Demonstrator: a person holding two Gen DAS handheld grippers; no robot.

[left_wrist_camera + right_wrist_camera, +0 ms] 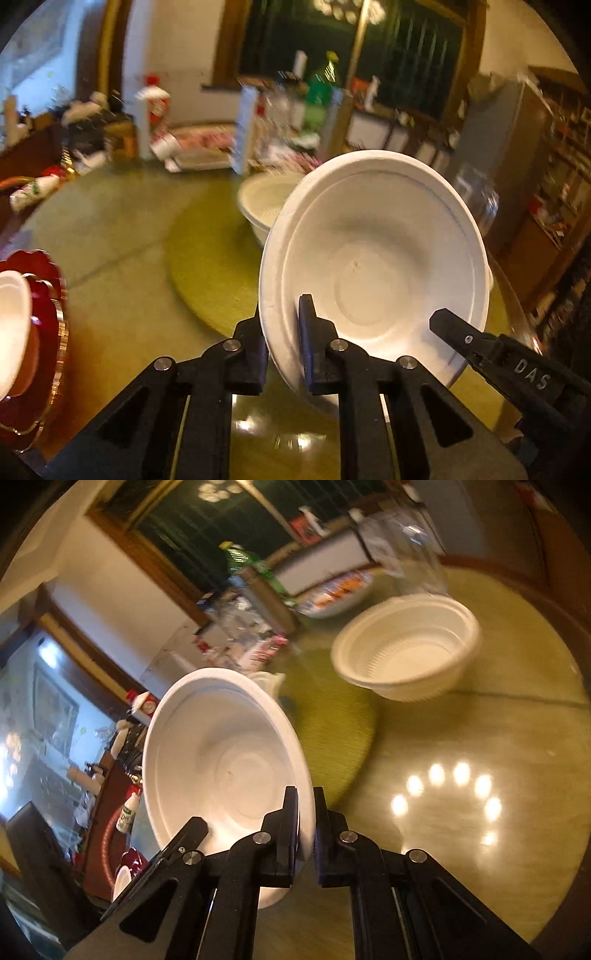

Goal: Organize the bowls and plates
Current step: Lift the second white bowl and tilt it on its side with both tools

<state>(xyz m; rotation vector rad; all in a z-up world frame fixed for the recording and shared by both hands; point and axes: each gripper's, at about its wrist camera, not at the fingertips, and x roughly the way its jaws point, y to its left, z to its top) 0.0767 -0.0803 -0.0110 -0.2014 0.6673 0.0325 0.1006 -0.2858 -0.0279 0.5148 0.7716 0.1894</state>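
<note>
Both of my tongs pinch the same white bowl [373,258], one on each side of its rim. My left gripper [282,325] has one finger outside the wall and the other inside the bowl, pressed together on the near-left rim. My right gripper [306,812] does the same on the bowl's [225,760] near-right rim, with one finger inside and one outside. In the left view, the tip of the right gripper shows at the bowl's lower right edge; in the right view, the left gripper's tip shows at the bowl's lower left.

The bowl is tilted up on edge, its open side facing me, over the round green mat [218,251] on the glossy table [110,229]. Whether its bottom touches the mat I cannot tell.

A second white bowl [406,646], ribbed on the inside, sits upright on the table beyond the mat's far edge, apart from the one I hold. At the left edge of the left view is a red scalloped plate [44,321] with another white dish [11,325] resting on it. Clutter [229,136] of boxes and bottles lines the far side of the table, blurred.
</note>
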